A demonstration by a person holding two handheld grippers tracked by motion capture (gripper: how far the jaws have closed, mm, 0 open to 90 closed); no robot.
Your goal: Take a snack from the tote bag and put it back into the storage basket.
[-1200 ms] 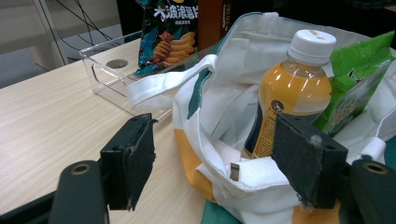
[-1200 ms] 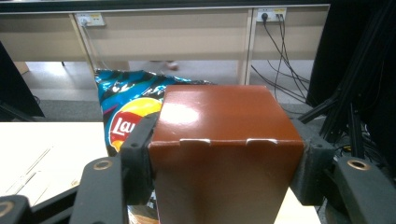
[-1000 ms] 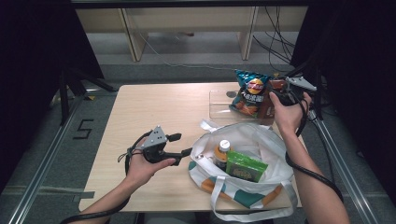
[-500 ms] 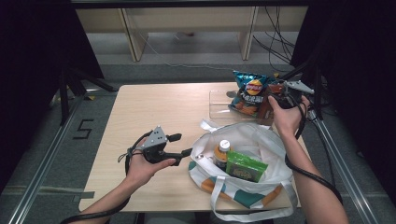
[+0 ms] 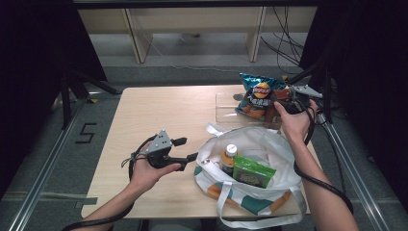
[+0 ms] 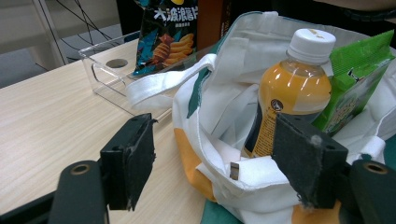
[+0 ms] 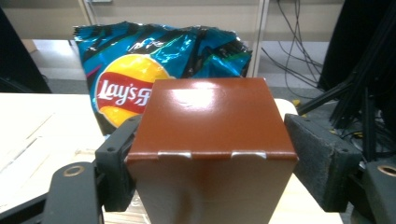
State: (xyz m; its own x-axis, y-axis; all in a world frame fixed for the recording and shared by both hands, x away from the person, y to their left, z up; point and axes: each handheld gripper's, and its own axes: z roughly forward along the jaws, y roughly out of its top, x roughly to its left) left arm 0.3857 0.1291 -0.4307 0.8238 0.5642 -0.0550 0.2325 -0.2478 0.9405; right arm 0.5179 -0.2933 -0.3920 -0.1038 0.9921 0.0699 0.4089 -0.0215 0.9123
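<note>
Right gripper point(image 7: 205, 154) sits at the table's two o'clock corner, its jaws straddling a brown box point(image 7: 210, 140). They have just been opening: in the right gripper view a thin gap shows between the box's right side and the pad at three o'clock, while the pad at nine o'clock lies right against the left side, so the box is released rather than clenched. The box stands upright in a clear plastic tray point(image 5: 226, 107), just beside a blue Lay's chip bag point(image 5: 259, 94) that leans at its twelve o'clock.

Left gripper point(image 6: 219, 158) hovers at the table's seven o'clock with jaws spread wide, the rim of a white tote bag point(image 6: 224, 107) between them but not pressed by either pad. Inside the bag stand an orange drink bottle point(image 6: 292, 88) and a green packet point(image 6: 359, 84).
</note>
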